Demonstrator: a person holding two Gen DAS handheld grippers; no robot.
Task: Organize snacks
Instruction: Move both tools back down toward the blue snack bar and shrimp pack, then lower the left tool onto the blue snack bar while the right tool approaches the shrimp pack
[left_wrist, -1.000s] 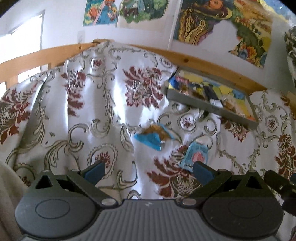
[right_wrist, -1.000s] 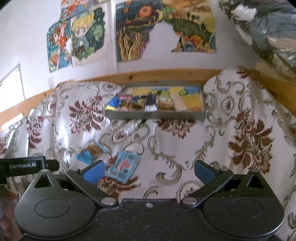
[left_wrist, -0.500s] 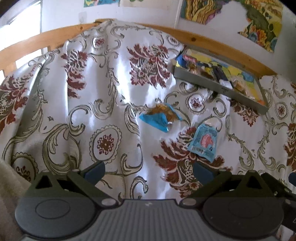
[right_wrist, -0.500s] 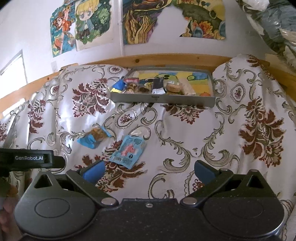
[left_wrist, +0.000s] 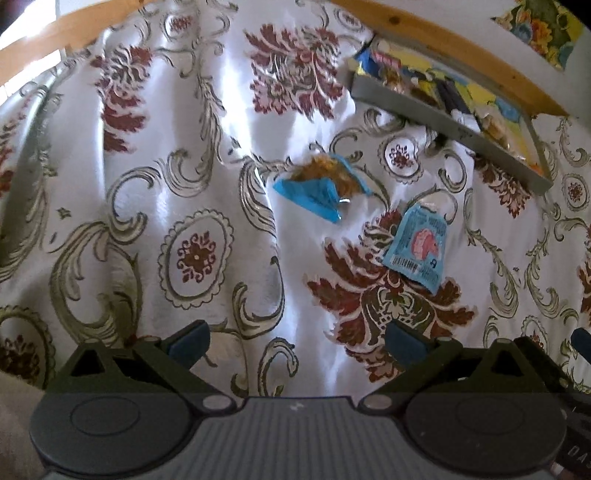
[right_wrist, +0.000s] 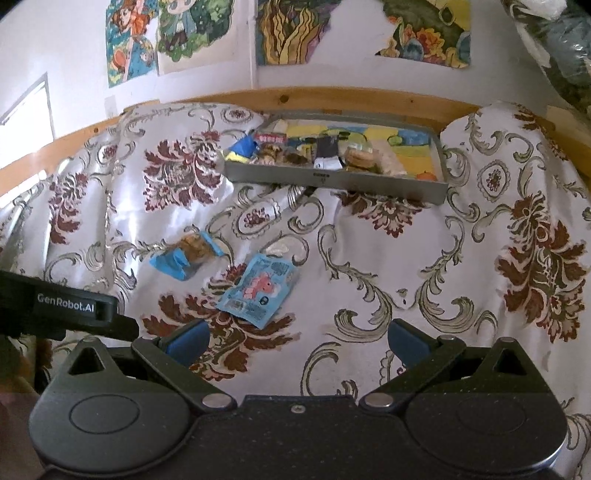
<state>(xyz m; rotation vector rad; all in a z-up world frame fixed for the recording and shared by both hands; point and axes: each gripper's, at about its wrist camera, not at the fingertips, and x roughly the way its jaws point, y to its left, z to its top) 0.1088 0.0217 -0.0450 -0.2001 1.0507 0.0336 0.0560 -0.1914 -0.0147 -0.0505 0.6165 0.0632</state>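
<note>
Two loose snacks lie on the floral cloth: a crumpled blue packet with brown biscuits (left_wrist: 321, 184) (right_wrist: 188, 254) and a flat light-blue sachet with a pink figure (left_wrist: 417, 247) (right_wrist: 258, 291). A grey tray (left_wrist: 443, 110) (right_wrist: 332, 181) at the back holds several snacks. My left gripper (left_wrist: 295, 341) hangs open above the cloth, short of both packets and empty. In the right wrist view my right gripper (right_wrist: 295, 338) is open too, nothing between its fingers, with the sachet just beyond its left finger.
The patterned satin cloth (right_wrist: 388, 258) is wrinkled and drapes over a wooden rail (right_wrist: 332, 98) at the back. Posters hang on the wall (right_wrist: 288, 29). The left gripper's body (right_wrist: 66, 306) juts in at the left of the right wrist view.
Both grippers have moved forward and tilted down toward the cloth; the two loose packets now look larger and nearer. Both stay open and empty.
</note>
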